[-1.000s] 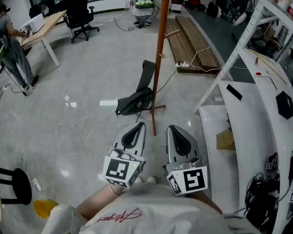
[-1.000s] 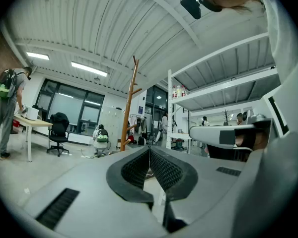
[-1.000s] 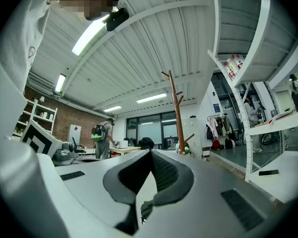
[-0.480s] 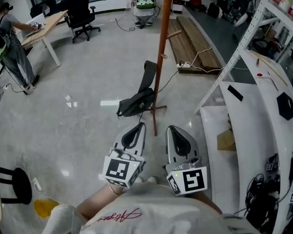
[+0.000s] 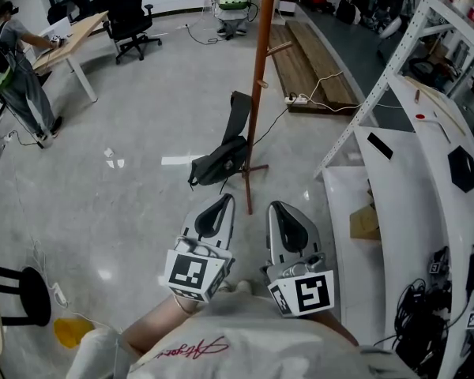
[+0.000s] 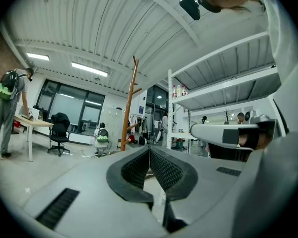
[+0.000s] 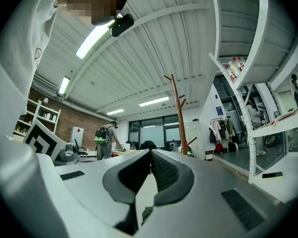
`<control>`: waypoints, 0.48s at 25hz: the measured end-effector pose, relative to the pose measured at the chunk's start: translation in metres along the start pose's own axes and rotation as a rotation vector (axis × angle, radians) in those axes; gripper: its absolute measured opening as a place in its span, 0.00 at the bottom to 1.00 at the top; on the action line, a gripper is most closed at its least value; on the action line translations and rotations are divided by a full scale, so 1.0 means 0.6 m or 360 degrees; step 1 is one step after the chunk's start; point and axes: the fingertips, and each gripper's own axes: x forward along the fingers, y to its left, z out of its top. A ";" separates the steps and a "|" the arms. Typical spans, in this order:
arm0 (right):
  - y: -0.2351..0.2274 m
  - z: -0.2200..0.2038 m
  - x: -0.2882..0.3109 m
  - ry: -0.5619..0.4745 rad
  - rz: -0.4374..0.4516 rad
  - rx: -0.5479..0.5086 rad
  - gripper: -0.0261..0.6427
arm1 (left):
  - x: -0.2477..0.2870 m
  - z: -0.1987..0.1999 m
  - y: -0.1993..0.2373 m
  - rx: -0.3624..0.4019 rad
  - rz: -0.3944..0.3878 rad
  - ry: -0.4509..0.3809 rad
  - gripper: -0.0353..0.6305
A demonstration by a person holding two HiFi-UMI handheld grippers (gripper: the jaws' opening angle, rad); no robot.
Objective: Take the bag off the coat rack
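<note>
Left claw (image 5: 223, 201) and right claw (image 5: 278, 206) level, side by side, both closed, empty, facing coat rack (image 5: 257, 93)

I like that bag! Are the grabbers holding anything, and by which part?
Nothing is held. The left gripper and right gripper are both shut and empty; the bag is apart from them.

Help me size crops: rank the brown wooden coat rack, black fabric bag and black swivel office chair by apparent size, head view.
1. Brown wooden coat rack.
2. Black swivel office chair and black fabric bag: look alike; chair stands farther off.
</note>
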 end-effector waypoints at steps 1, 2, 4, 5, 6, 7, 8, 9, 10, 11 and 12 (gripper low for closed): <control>-0.003 -0.001 -0.003 0.0000 -0.0002 -0.0002 0.07 | 0.000 -0.001 -0.003 -0.0003 0.0005 0.0000 0.08; -0.007 -0.002 -0.005 0.0002 -0.0009 -0.0009 0.07 | 0.000 -0.003 -0.006 -0.0005 0.0011 -0.0002 0.08; -0.015 -0.002 -0.009 0.0001 -0.0018 -0.0023 0.07 | 0.002 -0.004 -0.012 -0.0006 0.0023 -0.0009 0.08; -0.018 -0.001 -0.011 -0.0003 -0.0015 -0.0027 0.07 | 0.004 -0.003 -0.014 -0.0006 0.0029 -0.0013 0.08; -0.021 0.000 -0.014 -0.0009 -0.0010 -0.0028 0.07 | 0.005 -0.003 -0.017 -0.0008 0.0036 -0.0016 0.08; -0.023 0.002 -0.018 -0.0016 -0.0004 -0.0029 0.07 | 0.005 -0.003 -0.021 -0.0012 0.0042 -0.0018 0.08; -0.025 0.002 -0.023 -0.0023 0.0002 -0.0030 0.07 | 0.003 -0.003 -0.027 -0.0019 0.0047 -0.0013 0.08; -0.027 0.002 -0.028 -0.0029 0.0008 -0.0030 0.07 | 0.001 -0.005 -0.033 -0.0025 0.0051 -0.0003 0.08; -0.028 0.000 -0.032 -0.0032 0.0013 -0.0028 0.07 | -0.001 -0.009 -0.039 -0.0025 0.0054 0.0008 0.08; -0.030 -0.002 -0.034 -0.0029 0.0018 -0.0024 0.07 | -0.003 -0.013 -0.044 -0.0019 0.0054 0.0014 0.08; -0.031 -0.005 -0.037 -0.0021 0.0022 -0.0021 0.07 | -0.003 -0.017 -0.047 -0.0012 0.0053 0.0015 0.08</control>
